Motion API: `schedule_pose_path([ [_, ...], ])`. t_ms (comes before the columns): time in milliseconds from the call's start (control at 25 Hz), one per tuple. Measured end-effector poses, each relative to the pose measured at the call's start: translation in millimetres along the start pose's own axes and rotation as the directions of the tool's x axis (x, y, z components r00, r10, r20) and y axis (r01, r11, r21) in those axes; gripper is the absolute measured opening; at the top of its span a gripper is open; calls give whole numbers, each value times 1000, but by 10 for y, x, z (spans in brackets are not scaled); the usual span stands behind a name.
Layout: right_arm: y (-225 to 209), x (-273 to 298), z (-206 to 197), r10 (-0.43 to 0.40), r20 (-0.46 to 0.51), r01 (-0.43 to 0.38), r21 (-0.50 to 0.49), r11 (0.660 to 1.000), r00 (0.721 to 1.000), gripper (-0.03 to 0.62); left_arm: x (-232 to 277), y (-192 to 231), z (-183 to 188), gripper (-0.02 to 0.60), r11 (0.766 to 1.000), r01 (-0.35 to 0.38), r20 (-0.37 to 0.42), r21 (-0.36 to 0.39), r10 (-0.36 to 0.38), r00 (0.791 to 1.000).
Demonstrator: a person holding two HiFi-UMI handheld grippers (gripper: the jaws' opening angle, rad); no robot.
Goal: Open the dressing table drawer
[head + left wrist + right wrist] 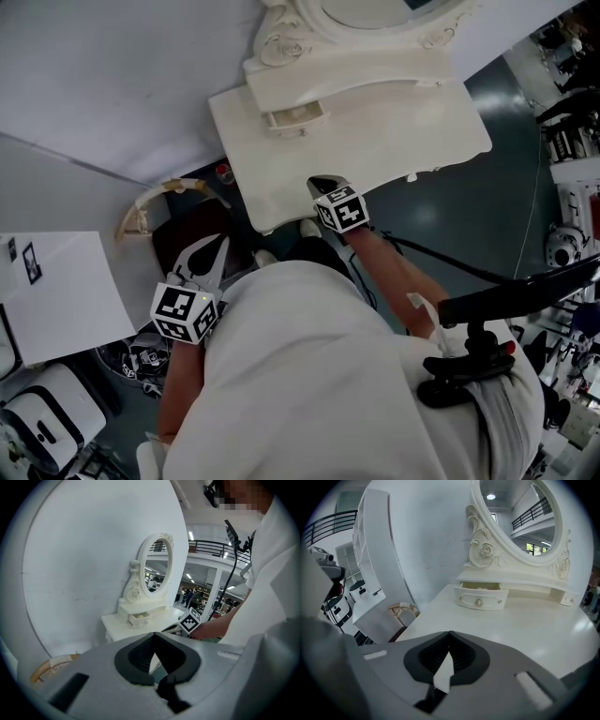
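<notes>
The white dressing table (pixel 412 131) carries an oval mirror, with a small drawer (pixel 295 116) under it. That drawer (pixel 482 597) stands pulled out a little, its inside showing above the front panel. My right gripper (pixel 325 186) hovers over the table's near edge, well short of the drawer. Its jaws (pixel 450 632) are shut, tips meeting, with nothing between them. My left gripper (pixel 204 261) hangs off the table's left corner, low and near my body. It (pixel 153 633) is also shut and empty, and it faces the drawer (pixel 140 618) from afar.
A chair with a cream curved back (pixel 150 204) stands left of the table, under my left gripper. A white panel (pixel 56 291) lies at the far left. A black stand (pixel 506 300) and a cable cross the right side, with equipment (pixel 572 187) beyond them.
</notes>
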State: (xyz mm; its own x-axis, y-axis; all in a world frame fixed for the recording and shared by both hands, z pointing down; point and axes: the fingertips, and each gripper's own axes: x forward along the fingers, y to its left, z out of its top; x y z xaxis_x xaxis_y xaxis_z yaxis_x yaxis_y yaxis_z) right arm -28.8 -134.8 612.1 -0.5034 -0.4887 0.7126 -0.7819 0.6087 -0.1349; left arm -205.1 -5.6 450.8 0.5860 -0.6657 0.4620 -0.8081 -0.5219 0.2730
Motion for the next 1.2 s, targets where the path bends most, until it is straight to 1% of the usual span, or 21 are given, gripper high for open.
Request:
schedule_pose_path([
  [240,185,-120,37,23,-3,-23,-74,997,1000,0,-88,9,-54,2,1000,-7,3,-12,7,1000],
  [560,346,-155,112,52,2,-52,-103,993,999,0,-80,97,-98,3,1000,-12,-1,-22,12,1000],
  [840,491,-177,214,85,12,-82,-153,985,996,0,-58,125,-111,2,999,-18,-1,-32,18,1000],
  [1040,543,-192,255,97,15,-93,-185,978,995,0,-38,99,-108,2,999,-17,-2,-33,16,1000],
  [1200,552,-214,287,102,20,-96,-193,977,995,0,-26,108,-103,2,999,-20,-7,-32,19,1000],
])
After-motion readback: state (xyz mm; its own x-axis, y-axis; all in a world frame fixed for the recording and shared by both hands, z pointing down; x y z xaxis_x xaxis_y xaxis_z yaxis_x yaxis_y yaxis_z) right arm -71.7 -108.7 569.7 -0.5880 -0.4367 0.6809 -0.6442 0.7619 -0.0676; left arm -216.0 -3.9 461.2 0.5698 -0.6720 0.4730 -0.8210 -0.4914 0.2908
